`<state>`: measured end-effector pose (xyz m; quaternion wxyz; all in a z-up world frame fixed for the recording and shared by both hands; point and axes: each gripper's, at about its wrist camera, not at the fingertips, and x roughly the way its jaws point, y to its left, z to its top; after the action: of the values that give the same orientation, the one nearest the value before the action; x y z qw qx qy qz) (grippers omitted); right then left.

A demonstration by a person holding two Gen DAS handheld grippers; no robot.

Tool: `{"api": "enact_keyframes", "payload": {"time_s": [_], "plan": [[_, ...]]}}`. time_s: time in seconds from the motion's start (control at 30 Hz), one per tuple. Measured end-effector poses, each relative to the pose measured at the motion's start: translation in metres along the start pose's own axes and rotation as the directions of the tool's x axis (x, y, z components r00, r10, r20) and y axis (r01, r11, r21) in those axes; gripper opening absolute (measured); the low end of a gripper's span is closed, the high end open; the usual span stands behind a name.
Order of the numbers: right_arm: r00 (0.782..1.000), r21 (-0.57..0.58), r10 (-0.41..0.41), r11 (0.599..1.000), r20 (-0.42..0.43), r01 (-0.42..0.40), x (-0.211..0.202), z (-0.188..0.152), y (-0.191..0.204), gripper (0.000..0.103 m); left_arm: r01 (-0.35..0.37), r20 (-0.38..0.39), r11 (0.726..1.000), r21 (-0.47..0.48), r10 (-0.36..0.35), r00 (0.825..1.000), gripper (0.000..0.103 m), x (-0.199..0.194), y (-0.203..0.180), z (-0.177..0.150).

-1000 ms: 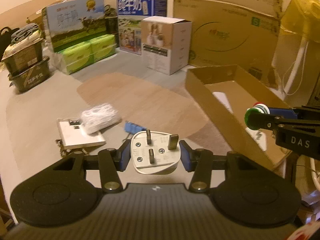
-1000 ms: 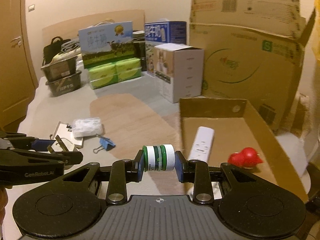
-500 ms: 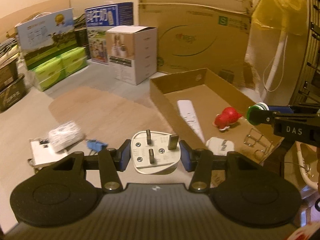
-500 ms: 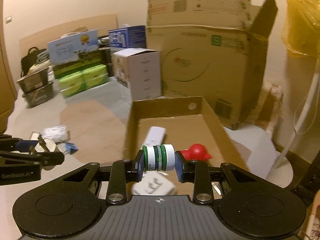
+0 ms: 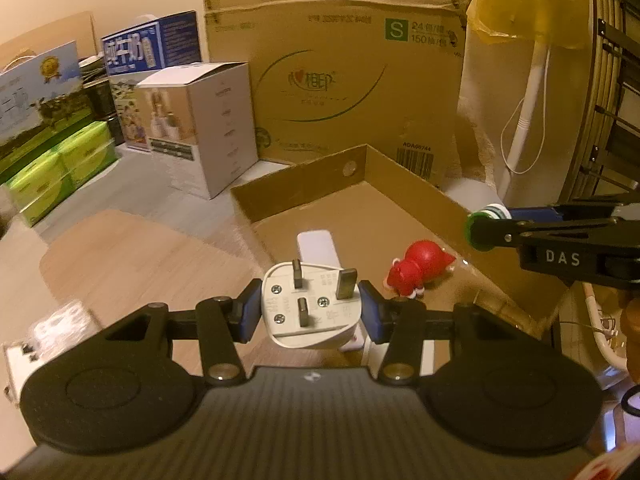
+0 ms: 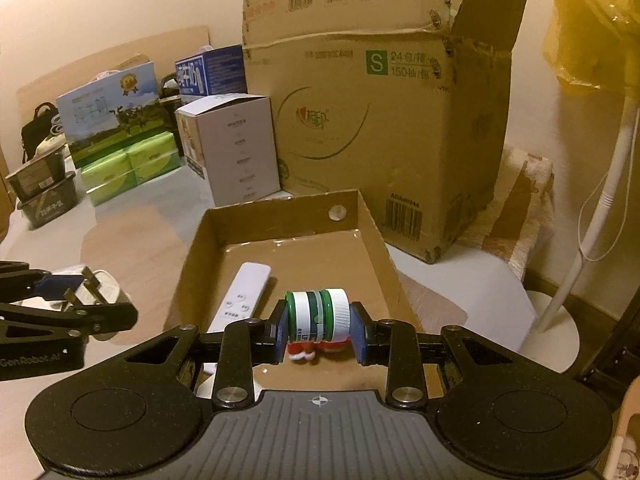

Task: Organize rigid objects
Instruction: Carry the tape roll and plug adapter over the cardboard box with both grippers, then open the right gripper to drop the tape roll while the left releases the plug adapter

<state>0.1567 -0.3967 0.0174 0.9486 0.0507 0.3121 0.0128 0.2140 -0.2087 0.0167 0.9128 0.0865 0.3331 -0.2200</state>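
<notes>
My left gripper (image 5: 310, 312) is shut on a white three-pin plug (image 5: 310, 318), held above the near end of the shallow cardboard tray (image 5: 304, 188). My right gripper (image 6: 318, 330) is shut on a green and white jar (image 6: 318, 316), held above the tray (image 6: 280, 216). A white remote (image 6: 240, 300) and a red toy (image 5: 420, 266) lie in the tray. The remote (image 5: 318, 246) is partly hidden behind the plug. The right gripper with the jar (image 5: 486, 220) shows at the right of the left wrist view; the left gripper with the plug (image 6: 96, 292) shows at the left of the right wrist view.
A big cardboard box (image 6: 372, 120) stands behind the tray. A white carton (image 6: 234, 148), green packs (image 6: 132, 168) and milk boxes (image 6: 108, 108) line the back left. A white bag (image 5: 60, 320) on a white plate lies at left. A fan pole (image 6: 592, 220) stands at right.
Both grippers have moved right and forward with the plug and the jar, from over the table to over the tray. Both stay shut.
</notes>
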Motion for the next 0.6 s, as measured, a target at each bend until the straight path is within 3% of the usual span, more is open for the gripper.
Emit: {"api": "enact_keyframes", "payload": {"time_s": [0.6], "plan": [[0.997, 0.001, 0.042, 0.999, -0.064, -0.042, 0.097, 0.028, -0.033, 0.032, 0.064, -0.06, 0.997, 0.039, -0.062, 0.996, 0.047, 0.095, -0.024, 0.024]]}}
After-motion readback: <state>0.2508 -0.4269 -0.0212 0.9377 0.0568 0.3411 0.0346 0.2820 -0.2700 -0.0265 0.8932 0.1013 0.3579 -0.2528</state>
